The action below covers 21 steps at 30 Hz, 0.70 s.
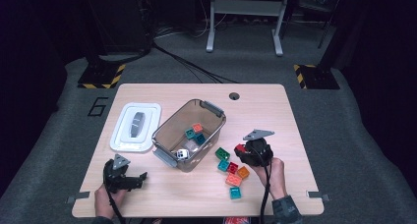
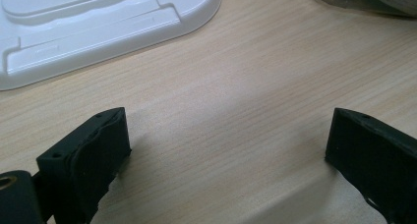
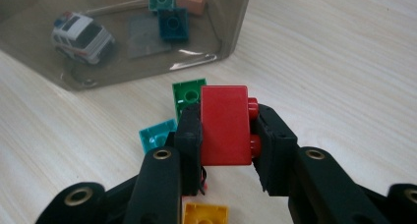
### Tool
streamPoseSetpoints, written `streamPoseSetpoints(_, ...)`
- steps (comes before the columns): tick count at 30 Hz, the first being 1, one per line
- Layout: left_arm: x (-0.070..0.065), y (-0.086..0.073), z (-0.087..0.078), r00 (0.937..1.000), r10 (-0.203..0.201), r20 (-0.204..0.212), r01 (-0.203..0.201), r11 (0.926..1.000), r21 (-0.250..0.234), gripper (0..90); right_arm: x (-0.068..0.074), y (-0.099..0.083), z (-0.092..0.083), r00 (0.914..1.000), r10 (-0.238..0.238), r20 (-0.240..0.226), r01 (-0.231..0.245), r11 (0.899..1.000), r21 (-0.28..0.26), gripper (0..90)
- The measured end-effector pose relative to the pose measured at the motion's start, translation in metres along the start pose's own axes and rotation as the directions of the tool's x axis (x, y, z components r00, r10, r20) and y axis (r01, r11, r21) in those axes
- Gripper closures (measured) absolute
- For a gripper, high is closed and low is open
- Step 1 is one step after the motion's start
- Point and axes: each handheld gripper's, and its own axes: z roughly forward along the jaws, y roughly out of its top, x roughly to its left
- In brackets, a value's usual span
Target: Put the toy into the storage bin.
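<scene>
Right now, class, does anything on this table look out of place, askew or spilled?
Nothing is spilled or damaged. The clear plastic bin sits askew on the wooden table, its white lid off beside it. The right gripper grips a red building brick sideways, studs facing one jaw.

I see a light wooden table (image 1: 147, 192) with rounded corners and a round cable hole (image 1: 234, 96) near its far edge. On its left part lies a flat white plastic lid (image 1: 135, 126) with a grey handle in the middle. Just beside the lid, near the table's centre, a smoky transparent plastic bin (image 1: 169, 126) stands at an angle. To the right of the bin, loose toy bricks lie in a tight cluster on the wood: a green brick (image 1: 222, 154), a teal one (image 1: 223, 165), a red one (image 1: 232, 167), an orange one (image 1: 243, 172), a salmon one (image 1: 233, 180) and another teal brick (image 1: 235, 193) nearest me
</scene>
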Motion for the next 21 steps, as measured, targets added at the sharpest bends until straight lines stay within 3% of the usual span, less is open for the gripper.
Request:
streamPoseSetpoints(8, 0.0, 0.0, 0.0, 1.0, 0.0, 0.003, 0.0, 1.0, 0.001, 2.9, -0.002, 0.022, 0.005, 0.9997, -0.026, 0.004, 0.026, 1.0, -0.005, 67.3)
streamPoseSetpoints(20, 0.0, 0.0, 0.0, 1.0, 0.001, 0.004, -0.001, 1.0, 0.002, 2.9, -0.01, 0.046, 0.013, 0.9995, -0.026, 0.015, 0.026, 1.0, -0.016, 67.3)
streamPoseSetpoints(21, 0.0, 0.0, 0.0, 1.0, 0.001, 0.004, -0.001, 1.0, 0.002, 2.9, -0.01, 0.048, 0.012, 0.9998, -0.009, 0.02, 0.009, 1.0, -0.011, 67.3)
